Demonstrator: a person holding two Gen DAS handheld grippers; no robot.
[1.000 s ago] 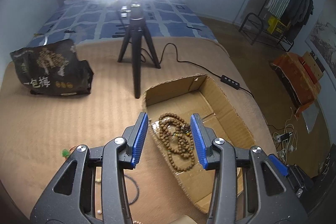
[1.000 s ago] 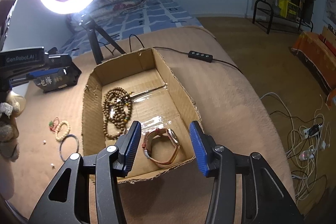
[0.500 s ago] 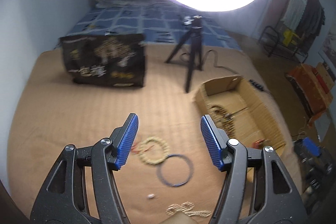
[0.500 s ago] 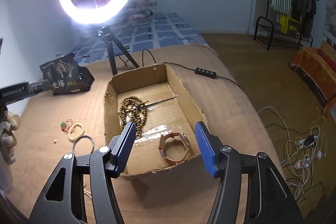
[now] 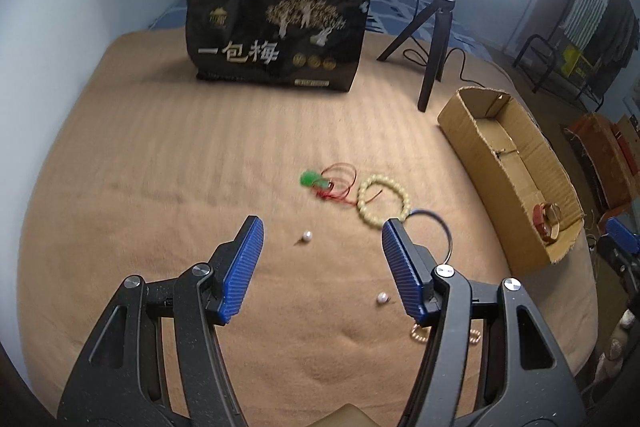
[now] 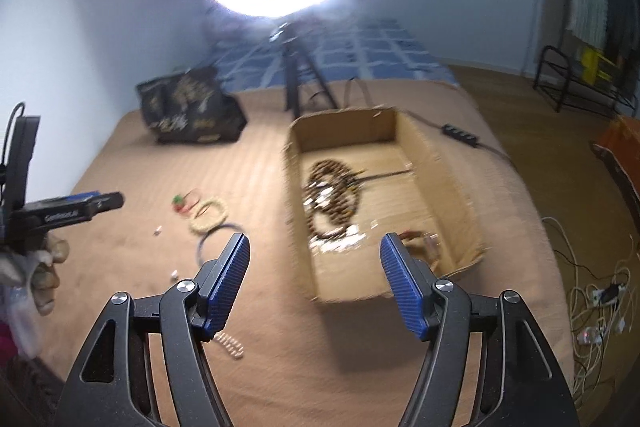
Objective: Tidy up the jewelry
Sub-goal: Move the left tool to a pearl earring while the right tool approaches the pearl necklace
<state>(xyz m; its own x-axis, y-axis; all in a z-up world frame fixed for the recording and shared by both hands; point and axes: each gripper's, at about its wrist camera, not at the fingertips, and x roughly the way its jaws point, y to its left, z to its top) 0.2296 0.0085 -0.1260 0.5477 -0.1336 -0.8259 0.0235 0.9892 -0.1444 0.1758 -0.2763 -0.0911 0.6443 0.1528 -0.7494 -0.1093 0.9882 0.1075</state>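
Observation:
On the tan blanket lie a cream bead bracelet [image 5: 384, 202], a dark thin bangle [image 5: 434, 231], a green pendant on red cord [image 5: 320, 183], two loose pearls [image 5: 307, 236] and a gold chain [image 5: 420, 334]. My left gripper [image 5: 322, 239] hovers open above them, nothing between its pads. The cardboard box [image 6: 432, 143] holds brown prayer beads [image 6: 332, 195] and a leather-strap watch [image 5: 548, 221]. My right gripper [image 6: 314, 259] hangs near the box's front left corner, jaws opening and empty. The left gripper's side [image 6: 68, 213] shows at the right wrist view's left edge.
A black snack bag [image 5: 276, 39] stands at the back of the bed. A ring light on a tripod [image 5: 436, 39] stands behind the box, its cable and switch [image 6: 460, 133] trailing right. Cables and a power strip [image 6: 600, 299] lie on the floor at right.
My left gripper swung left from over the box to above the loose jewelry and widened. My right gripper drew back from the box and its jaws spread wider, leaving the watch inside.

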